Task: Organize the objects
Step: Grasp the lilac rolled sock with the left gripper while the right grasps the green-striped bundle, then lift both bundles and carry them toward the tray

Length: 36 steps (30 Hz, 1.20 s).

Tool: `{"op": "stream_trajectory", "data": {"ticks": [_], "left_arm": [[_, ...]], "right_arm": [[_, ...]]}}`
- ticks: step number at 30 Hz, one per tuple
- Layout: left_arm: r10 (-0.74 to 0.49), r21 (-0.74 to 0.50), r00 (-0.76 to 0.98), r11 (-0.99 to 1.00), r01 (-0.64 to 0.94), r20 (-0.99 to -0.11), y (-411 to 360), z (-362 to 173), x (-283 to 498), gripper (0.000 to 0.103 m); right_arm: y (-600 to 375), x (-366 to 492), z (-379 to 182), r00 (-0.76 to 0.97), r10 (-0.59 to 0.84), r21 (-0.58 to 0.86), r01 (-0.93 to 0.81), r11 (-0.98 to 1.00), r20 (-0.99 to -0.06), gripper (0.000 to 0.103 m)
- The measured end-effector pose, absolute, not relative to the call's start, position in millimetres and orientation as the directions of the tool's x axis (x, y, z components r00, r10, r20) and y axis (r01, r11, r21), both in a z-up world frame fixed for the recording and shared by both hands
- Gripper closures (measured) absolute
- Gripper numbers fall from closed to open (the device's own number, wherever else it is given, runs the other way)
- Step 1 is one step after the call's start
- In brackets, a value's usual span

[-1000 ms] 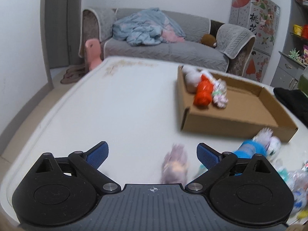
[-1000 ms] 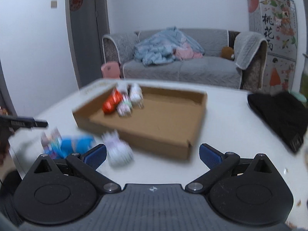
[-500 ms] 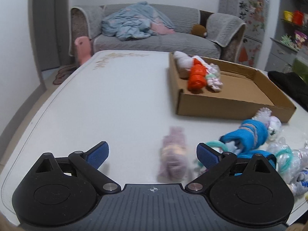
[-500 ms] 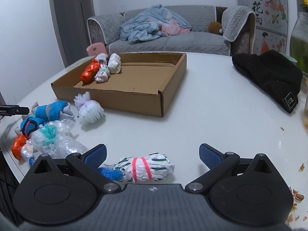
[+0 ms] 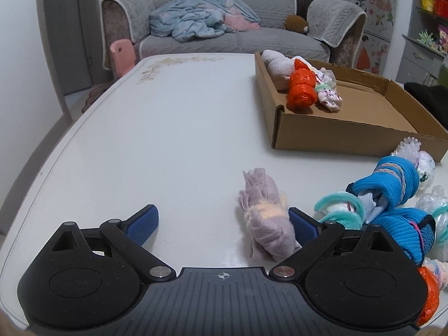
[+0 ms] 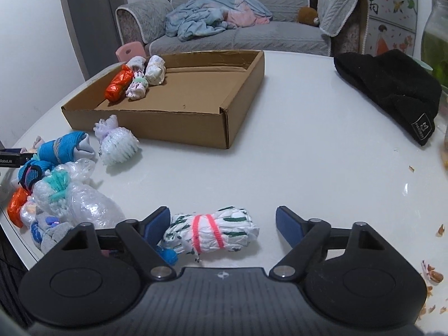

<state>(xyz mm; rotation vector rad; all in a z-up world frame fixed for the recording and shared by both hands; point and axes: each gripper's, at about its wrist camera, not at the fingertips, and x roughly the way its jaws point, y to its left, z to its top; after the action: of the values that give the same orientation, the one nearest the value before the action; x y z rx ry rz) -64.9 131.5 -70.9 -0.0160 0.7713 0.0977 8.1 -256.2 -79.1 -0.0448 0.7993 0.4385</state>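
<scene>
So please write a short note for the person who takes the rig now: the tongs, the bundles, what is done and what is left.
Left tongs: open, empty, low over the table; the lilac bundle lies between the fingers, against the right one.
Right tongs: open, empty, around the white bundle with pink ties, not closed.
Done: four bundles, one of them the orange bundle, lie in a far corner of the cardboard box.
Left: these two bundles and the pile beside the box, including the blue bundle.
</scene>
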Motion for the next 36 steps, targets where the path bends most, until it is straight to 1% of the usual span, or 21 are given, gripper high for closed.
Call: {"op": "stream_trajectory", "data": {"ticks": [5,7,10,12,15,16,17,18,20,21,22,23,28,31,36], "left_arm": [[0.094,0.060,0.721,0.996,-0.072,-0.687,121.2,-70.3,-60.1,0.005],[0.091,0.054,0.725,0.996,-0.075,-0.683,119.9,-71.2,-60.0,0.005],[0.098,0.041,0.725,0.995,-0.096,-0.682,121.4,-73.8,-62.1,0.001],[0.088,0.033,0.728,0.995,-0.090,-0.680,122.9,-74.3,-62.8,0.001],[0.078,0.027,0.731,0.996,-0.082,-0.678,124.1,-74.4,-63.3,0.001],[0.073,0.026,0.734,0.997,-0.075,-0.675,123.2,-74.0,-64.0,0.005],[0.064,0.021,0.738,0.997,-0.068,-0.671,122.1,-72.9,-64.7,0.011],[0.057,0.020,0.744,0.998,-0.059,-0.666,120.5,-71.9,-66.0,0.015],[0.046,0.016,0.752,0.999,-0.047,-0.657,117.3,-69.5,-67.6,0.035],[0.042,0.011,0.753,0.999,-0.046,-0.656,116.5,-68.1,-68.1,0.041],[0.036,0.002,0.754,0.999,-0.046,-0.656,116.3,-66.7,-68.2,0.057],[0.030,-0.009,0.754,0.999,-0.047,-0.656,117.2,-65.6,-68.3,0.066],[-0.001,-0.051,0.752,0.998,-0.044,-0.660,123.1,-63.9,-68.7,0.067],[0.005,-0.047,0.749,0.998,-0.048,-0.663,125.2,-60.0,-69.2,0.068],[0.019,-0.025,0.770,0.999,-0.045,-0.638,126.9,-40.7,-69.8,0.068]], "right_arm": [[-260.2,8.9,-77.9,0.610,0.358,0.125,-0.389,0.912,-0.707,0.027],[-260.1,8.0,-77.8,0.609,0.355,0.120,-0.392,0.912,-0.709,0.027],[-260.7,7.5,-76.8,0.614,0.349,0.114,-0.389,0.914,-0.708,0.028],[-262.3,7.6,-78.2,0.612,0.351,0.114,-0.392,0.913,-0.709,0.026],[-262.8,6.9,-77.6,0.609,0.354,0.102,-0.408,0.907,-0.710,0.028],[-263.0,6.8,-77.4,0.608,0.354,0.099,-0.411,0.906,-0.710,0.029],[-263.7,7.2,-77.1,0.609,0.354,0.100,-0.411,0.906,-0.710,0.032],[-264.6,7.2,-76.8,0.610,0.355,0.101,-0.411,0.906,-0.708,0.037],[-266.3,7.1,-75.5,0.612,0.358,0.103,-0.411,0.906,-0.705,0.046],[-267.3,7.5,-75.2,0.611,0.361,0.107,-0.411,0.905,-0.705,0.047],[-268.1,7.5,-75.2,0.612,0.362,0.109,-0.411,0.905,-0.703,0.047],[-269.1,7.6,-75.4,0.613,0.363,0.111,-0.410,0.906,-0.702,0.047],[-273.3,8.5,-74.0,0.619,0.362,0.115,-0.401,0.909,-0.697,0.048],[-276.4,8.6,-69.1,0.628,0.358,0.108,-0.400,0.910,-0.691,0.048],[-279.7,12.5,-57.1,0.649,0.348,0.084,-0.402,0.912,-0.677,0.048]]}}
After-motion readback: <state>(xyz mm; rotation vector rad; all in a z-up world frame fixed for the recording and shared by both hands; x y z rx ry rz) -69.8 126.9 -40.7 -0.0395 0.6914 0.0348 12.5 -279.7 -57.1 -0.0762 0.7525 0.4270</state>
